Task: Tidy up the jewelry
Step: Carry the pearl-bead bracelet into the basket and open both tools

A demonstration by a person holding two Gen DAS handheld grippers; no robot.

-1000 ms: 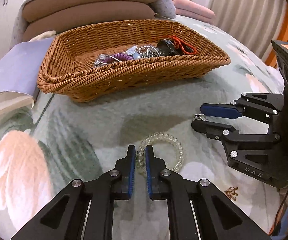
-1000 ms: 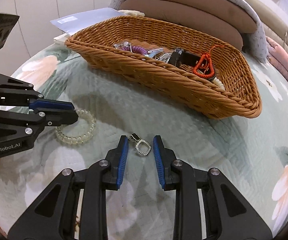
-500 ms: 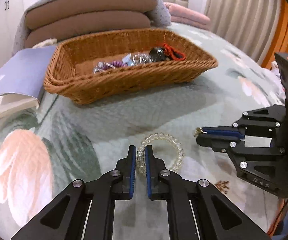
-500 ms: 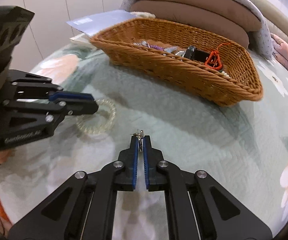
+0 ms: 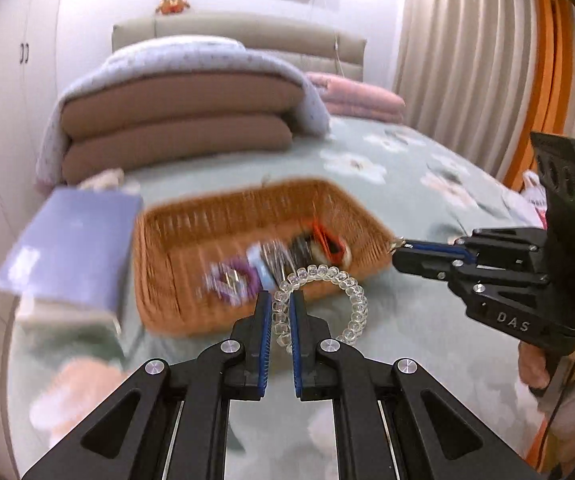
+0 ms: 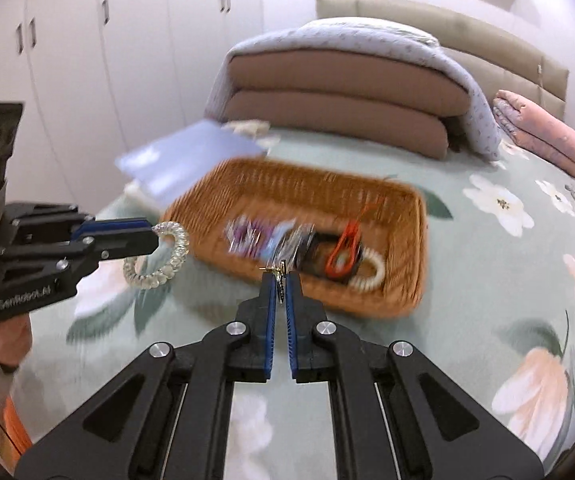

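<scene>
- Holding a clear bead bracelet [image 5: 329, 296], the left gripper [image 5: 279, 312] has its jaws pinched on one side of the ring, and the rest of the ring hangs out past the tips.
- The bracelet is up in the air, just in front of the wicker basket [image 5: 247, 216], near its front edge.
- The right gripper [image 6: 281, 286] has its jaws pressed almost together on a small shiny pendant [image 6: 277, 274], which sticks out at the tips.
- The pendant is also up in the air, right at the front edge of the basket.
- Inside the basket sits a blurry pile: a purple thing [image 6: 247, 236], a red cord [image 6: 347, 246], and a white bead bracelet [image 6: 371, 276].
- The basket rests on a green flowery bedspread [image 6: 487, 240].
- A light blue book [image 5: 71, 248] lies just to the left of the basket.
- Folded brown blankets [image 5: 179, 120] are stacked behind the basket.
</scene>
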